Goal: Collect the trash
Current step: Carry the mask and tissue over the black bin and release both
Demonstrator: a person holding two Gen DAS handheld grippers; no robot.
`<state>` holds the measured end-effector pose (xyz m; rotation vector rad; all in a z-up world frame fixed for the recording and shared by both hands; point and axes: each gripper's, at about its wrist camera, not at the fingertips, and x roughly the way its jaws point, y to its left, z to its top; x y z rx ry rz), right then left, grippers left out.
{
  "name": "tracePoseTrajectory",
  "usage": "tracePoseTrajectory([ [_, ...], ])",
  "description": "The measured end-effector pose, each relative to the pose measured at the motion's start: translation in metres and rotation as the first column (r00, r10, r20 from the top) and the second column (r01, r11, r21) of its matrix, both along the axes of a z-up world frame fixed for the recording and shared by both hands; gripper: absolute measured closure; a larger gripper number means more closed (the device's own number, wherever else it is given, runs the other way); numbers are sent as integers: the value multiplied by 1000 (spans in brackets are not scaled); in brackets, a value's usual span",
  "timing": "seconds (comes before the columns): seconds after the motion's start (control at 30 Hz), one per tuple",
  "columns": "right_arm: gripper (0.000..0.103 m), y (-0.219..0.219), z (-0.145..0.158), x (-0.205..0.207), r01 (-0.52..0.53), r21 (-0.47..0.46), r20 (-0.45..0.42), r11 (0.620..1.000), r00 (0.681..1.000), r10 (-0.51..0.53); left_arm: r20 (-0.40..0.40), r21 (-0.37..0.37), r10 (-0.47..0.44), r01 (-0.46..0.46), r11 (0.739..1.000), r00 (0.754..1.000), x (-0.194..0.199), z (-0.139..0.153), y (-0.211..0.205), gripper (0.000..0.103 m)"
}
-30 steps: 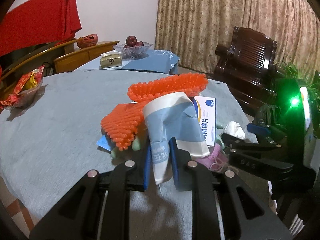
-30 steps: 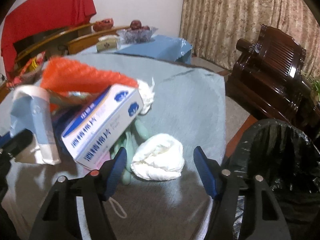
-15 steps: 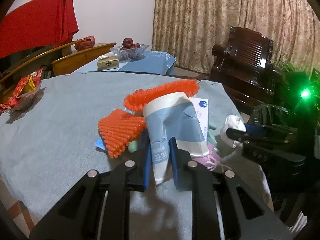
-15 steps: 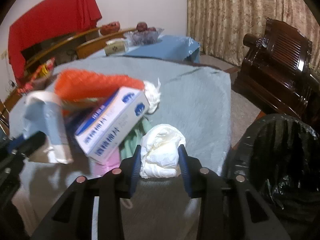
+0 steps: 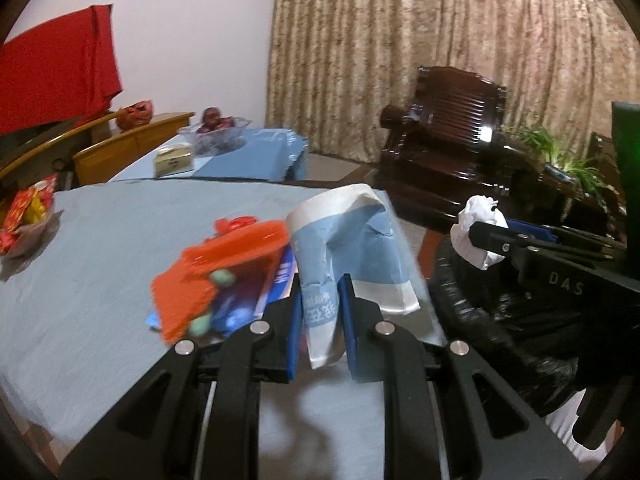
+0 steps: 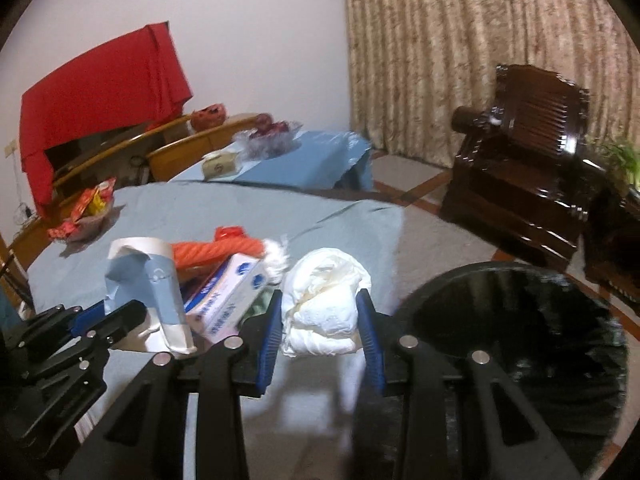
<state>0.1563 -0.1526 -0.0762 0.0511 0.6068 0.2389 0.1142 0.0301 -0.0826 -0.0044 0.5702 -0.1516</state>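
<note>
Grey-clothed desk (image 6: 208, 208) at 10 o'clock; right gripper (image 6: 320, 324) clenches a white wad (image 6: 326, 312), left gripper (image 5: 320, 320) pinches a blue-white wrapper (image 5: 352, 248). Bin bag (image 6: 520, 320) sits at 3 o'clock; a loose pinch could drop either short.

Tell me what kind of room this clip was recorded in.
Most likely a home living or dining room: a carved dark wooden armchair, floor-length patterned curtains, and a cloth-covered table with a fruit bowl on a second table behind it.

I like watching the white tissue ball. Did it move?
Yes. The white tissue ball rose off the grey tablecloth, clamped in the right hand-held gripper, toward the black trash bag.
</note>
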Motion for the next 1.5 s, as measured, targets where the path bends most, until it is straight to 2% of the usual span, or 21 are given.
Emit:
tracePoseTrajectory([
  [0.23,67,-65,0,-12,149,-30,5,988,989,-149,0,-3,-126,126,992,992,17,2,-59,86],
  [0.53,66,-140,-23,-22,301,-66,-41,951,952,-304,-29,-19,-270,269,963,963,49,-9,-141,85],
  [0.6,61,-150,-26,-24,325,-74,-46,943,943,-329,-43,-28,-300,299,954,953,56,-13,-158,76],
  [0.67,58,-157,-29,-26,346,-78,-49,935,935,-350,-47,-40,-323,321,946,945,58,-15,-167,71],
  [0.77,44,-166,-30,-31,375,-83,-45,923,924,-380,-51,-43,-340,338,940,939,60,-17,-173,59],
  [0.83,38,-167,-28,-32,385,-81,-35,919,921,-388,-42,-45,-339,337,940,940,58,-16,-171,51],
  [0.93,20,-165,-25,-32,388,-80,-24,918,920,-391,-33,-34,-323,322,946,946,54,-14,-160,43],
  [1.0,9,-159,-22,-32,385,-66,-9,920,922,-387,-19,-25,-295,295,955,955,50,-10,-147,33],
  [1.2,6,-124,-14,-26,310,-40,11,950,951,-310,31,11,-190,190,982,981,38,5,-97,18],
  [1.37,6,-76,-11,-14,215,-24,18,976,977,-214,72,54,-41,37,998,997,23,14,-41,16],
  [1.5,6,-36,-11,-4,142,-24,24,990,990,-142,86,93,60,-68,993,995,16,13,-2,17],
])
